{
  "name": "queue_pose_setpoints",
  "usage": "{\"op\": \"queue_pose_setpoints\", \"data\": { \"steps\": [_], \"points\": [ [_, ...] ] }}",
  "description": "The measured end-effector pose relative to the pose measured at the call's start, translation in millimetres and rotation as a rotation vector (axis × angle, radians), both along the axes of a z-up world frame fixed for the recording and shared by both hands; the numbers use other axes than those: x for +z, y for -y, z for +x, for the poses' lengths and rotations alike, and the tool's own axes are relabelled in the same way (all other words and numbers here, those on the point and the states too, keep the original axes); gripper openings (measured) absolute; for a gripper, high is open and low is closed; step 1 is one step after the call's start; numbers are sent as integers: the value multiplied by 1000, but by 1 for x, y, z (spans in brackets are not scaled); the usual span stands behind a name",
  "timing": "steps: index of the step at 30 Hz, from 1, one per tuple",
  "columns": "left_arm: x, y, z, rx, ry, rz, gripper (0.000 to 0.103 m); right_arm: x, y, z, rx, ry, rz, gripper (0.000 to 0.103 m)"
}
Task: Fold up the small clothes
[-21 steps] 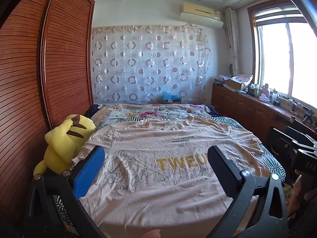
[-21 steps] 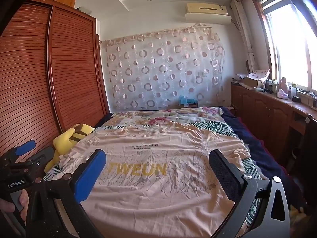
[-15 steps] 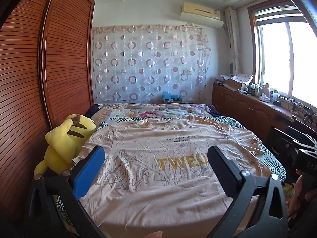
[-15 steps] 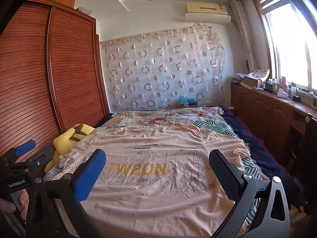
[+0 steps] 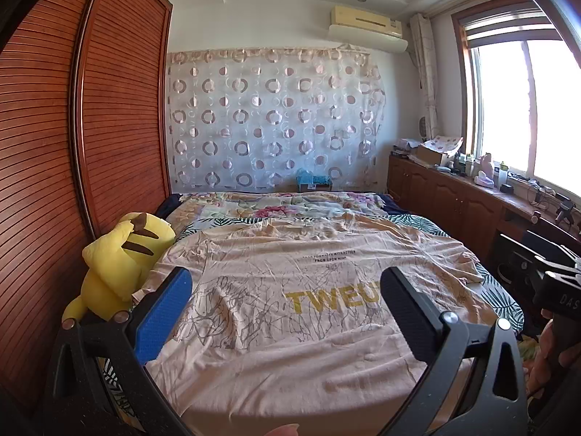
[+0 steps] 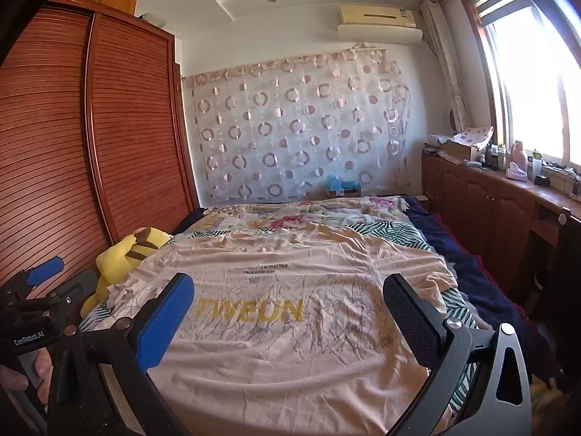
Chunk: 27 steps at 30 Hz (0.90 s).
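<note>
A peach T-shirt (image 5: 297, 312) with yellow "TWEUN" lettering lies spread flat, front up, on the bed; it also shows in the right wrist view (image 6: 290, 327). My left gripper (image 5: 283, 294) is open and empty, held above the shirt's near hem. My right gripper (image 6: 287, 298) is open and empty, also above the near hem, to the right of the left one. The left gripper's body shows at the left edge of the right wrist view (image 6: 32, 319).
A yellow plush toy (image 5: 120, 265) sits at the bed's left edge against the wooden wardrobe (image 5: 72, 163). A flowered bedspread (image 5: 283, 207) covers the far bed. A wooden cabinet (image 5: 454, 196) with clutter runs under the window on the right.
</note>
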<state>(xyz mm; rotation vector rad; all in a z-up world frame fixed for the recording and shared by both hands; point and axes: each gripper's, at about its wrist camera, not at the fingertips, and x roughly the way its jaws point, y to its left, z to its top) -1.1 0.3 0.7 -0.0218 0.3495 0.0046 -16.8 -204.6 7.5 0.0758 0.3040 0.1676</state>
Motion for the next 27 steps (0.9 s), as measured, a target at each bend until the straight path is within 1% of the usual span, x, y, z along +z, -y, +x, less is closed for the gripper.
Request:
{"op": "queue_pose_setpoints", "data": {
  "steps": [8,27],
  "points": [
    [4,3,-3,-5,16,-1,103,-1,-1,0,-1,1,-1,103],
    [8,7,-4,-14,26,1,103,-1,-2,0,-5,5,0,103]
  ]
}}
